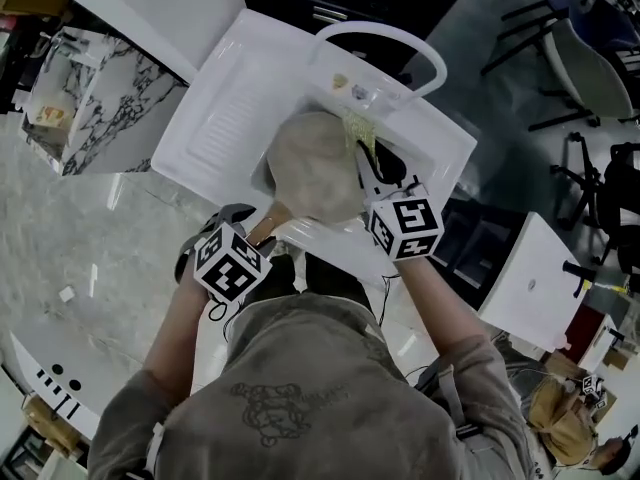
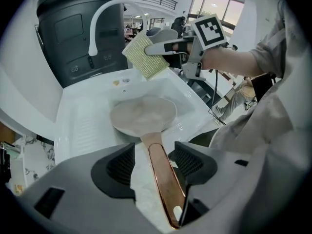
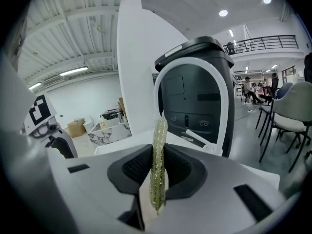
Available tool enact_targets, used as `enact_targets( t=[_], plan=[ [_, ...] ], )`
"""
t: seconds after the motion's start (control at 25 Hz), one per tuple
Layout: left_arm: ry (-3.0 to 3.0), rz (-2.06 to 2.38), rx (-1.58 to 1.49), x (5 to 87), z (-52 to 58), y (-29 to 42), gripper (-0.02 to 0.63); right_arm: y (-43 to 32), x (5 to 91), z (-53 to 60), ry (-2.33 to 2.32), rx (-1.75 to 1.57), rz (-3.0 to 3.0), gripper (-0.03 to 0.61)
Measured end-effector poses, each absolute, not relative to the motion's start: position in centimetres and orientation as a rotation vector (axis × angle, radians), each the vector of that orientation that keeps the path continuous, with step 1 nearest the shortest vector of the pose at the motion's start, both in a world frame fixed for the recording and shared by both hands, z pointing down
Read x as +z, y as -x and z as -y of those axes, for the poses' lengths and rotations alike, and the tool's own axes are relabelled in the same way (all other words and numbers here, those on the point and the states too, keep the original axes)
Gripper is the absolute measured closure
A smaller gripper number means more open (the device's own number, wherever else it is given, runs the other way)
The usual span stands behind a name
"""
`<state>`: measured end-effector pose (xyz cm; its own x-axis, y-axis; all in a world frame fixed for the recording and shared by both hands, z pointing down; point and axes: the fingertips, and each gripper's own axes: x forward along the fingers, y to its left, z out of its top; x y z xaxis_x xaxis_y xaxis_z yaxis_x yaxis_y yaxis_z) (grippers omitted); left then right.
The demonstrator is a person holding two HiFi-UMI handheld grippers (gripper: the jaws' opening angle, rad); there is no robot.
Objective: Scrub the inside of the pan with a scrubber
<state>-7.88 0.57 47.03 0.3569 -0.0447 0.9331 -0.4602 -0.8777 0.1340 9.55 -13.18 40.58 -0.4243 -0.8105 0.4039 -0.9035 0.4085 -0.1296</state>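
A pan (image 1: 315, 163) with a pale grey inside sits over the white sink basin (image 1: 440, 153), its copper handle (image 1: 268, 226) pointing at me. In the left gripper view the handle (image 2: 165, 179) runs between my left gripper's (image 2: 153, 162) jaws; it touches the right jaw and a gap shows on its left. My right gripper (image 1: 368, 163) is shut on a yellow-green scrubber (image 1: 360, 133), held at the pan's far right edge. From the left gripper view the scrubber (image 2: 144, 57) hangs above the pan (image 2: 143, 115), apart from it. It shows edge-on (image 3: 158, 165) between the right jaws.
A white arched faucet (image 1: 400, 43) stands behind the basin, with a ribbed draining board (image 1: 225, 118) to its left. A dark bin-like unit (image 2: 78, 28) rises behind the sink. The marble counter (image 1: 80, 238) lies left; chairs (image 3: 292, 126) stand on the right.
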Motion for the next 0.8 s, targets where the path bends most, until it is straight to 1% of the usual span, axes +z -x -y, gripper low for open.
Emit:
enact_targets(
  t=[0.52, 0.8],
  plan=[
    [-2.062, 0.357, 1.586, 50.8, -1.5, 8.6, 0.364, -10.0, 51.3, 17.0, -1.441, 0.598, 2.248, 0.506],
    [-2.0, 0.317, 1.549, 51.9, -1.5, 8.4, 0.365, -9.9, 56.2, 18.1, -1.419, 0.67, 2.166, 0.506]
  ],
)
